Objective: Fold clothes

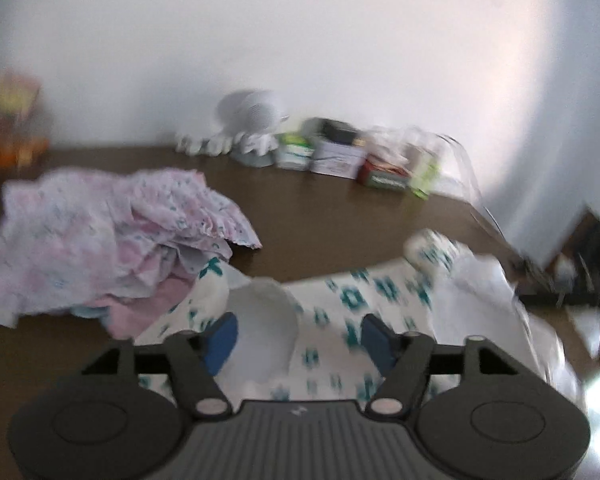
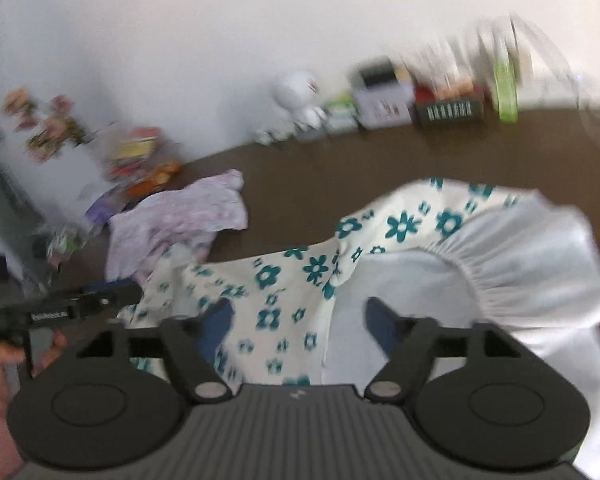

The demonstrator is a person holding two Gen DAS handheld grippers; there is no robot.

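Home — cluttered table (image 1: 320, 200), laundry (image 1: 100, 232)

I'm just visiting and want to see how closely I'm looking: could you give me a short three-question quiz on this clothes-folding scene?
1. True or false: both the left gripper and the right gripper have their jaws standing apart.
2. Multiple choice: the white garment with teal flowers lies on A) a brown table, B) a blue bedsheet, C) a wicker chair.
3. Fill in: the crumpled pile beside the flowered garment is a pale ____ floral cloth.

Key: 1 true; 2 A; 3 pink.
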